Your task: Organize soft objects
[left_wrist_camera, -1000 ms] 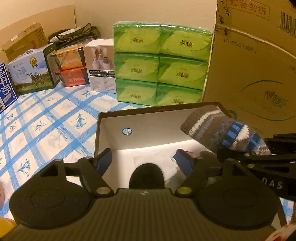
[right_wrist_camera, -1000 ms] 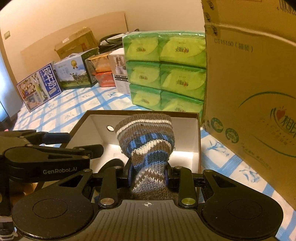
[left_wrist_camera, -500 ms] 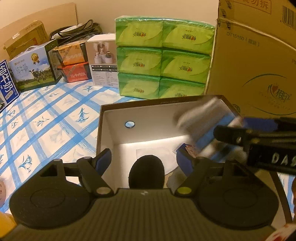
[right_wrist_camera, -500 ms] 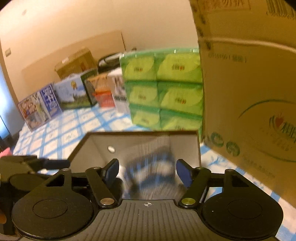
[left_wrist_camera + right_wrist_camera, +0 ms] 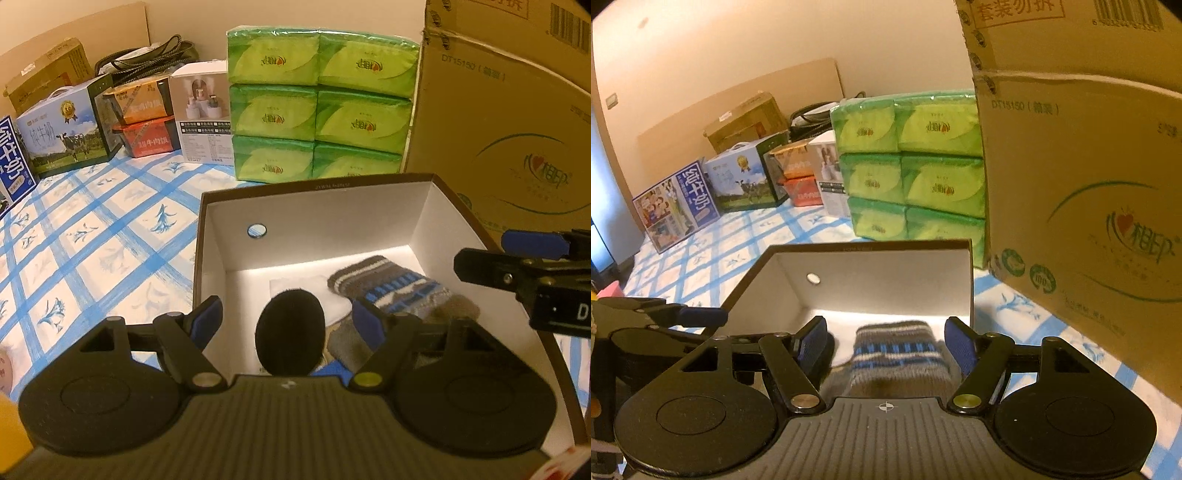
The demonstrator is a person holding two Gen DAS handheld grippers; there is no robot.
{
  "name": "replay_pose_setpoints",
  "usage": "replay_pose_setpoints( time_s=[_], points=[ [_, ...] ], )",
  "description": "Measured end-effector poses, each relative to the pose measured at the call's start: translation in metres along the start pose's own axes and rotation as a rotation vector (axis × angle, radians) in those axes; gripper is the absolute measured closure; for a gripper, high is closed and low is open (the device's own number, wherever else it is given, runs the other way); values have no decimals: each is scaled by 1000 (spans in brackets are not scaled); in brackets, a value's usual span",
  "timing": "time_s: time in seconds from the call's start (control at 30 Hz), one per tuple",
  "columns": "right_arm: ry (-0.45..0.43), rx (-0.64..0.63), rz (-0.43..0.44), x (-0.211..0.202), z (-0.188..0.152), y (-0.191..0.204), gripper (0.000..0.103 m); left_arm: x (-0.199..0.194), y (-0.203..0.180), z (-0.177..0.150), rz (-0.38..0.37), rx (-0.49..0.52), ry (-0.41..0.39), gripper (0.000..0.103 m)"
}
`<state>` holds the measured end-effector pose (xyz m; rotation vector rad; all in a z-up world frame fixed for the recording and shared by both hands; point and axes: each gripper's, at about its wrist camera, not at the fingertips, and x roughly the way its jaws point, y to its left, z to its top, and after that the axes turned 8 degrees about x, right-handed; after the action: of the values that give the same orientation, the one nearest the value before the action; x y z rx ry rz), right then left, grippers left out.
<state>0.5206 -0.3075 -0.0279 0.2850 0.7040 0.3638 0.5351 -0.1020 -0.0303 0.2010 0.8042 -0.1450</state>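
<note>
**A:** Which item is being sorted, and where does it lie?

**B:** The striped knitted sock (image 5: 391,291) lies on the floor of the open box (image 5: 314,206), below and between the fingers of the right gripper (image 5: 886,343). Those jaws have just been opening; they stand wide, pads clear of the wool on both sides, holding nothing.

**A:** And the left gripper (image 5: 286,321)?

**B:** Also spread wide and empty, poised over the near edge of the box. The sock's lower part runs under its right finger; contact cannot be told.

**A:** How would the sock handle?

**B:** Judged light, limp and compressible, not fragile. It will sag from any single pinch, so a bite across the thick ribbed cuff or the bunched middle seems safest.

**A:** What else does the box contain?

**B:** A round black object (image 5: 290,332) between the left fingers, and a white sheet (image 5: 295,286) beneath. The rest is hidden.
</note>
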Motion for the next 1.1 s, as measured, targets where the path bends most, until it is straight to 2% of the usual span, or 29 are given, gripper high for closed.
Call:
replay_pose_setpoints(
  time_s=[0.37, 0.63, 0.77, 0.87, 0.97, 1.1],
  points=[
    [-16, 62, 43, -51, -23, 3, 32, -40, -11, -24, -55, 38, -7, 28],
    [-26, 148, 34, -106, -48, 16, 28, -98, -12, -57, -115, 22, -38, 26],
    [-24, 143, 9, -132, -66, 32, 28, -130, -13, -79, -109, 27, -33, 26],
    [-25, 94, 10, -152, -84, 51, 28, -154, -13, -98, -93, 31, -33, 26],
    [-39, 52, 12, -173, -103, 72, 27, -179, -13, -117, -73, 39, -50, 26],
    [-51, 62, 32, -195, -125, 91, 27, -215, -11, -140, -65, 25, -82, 26]
  ],
)
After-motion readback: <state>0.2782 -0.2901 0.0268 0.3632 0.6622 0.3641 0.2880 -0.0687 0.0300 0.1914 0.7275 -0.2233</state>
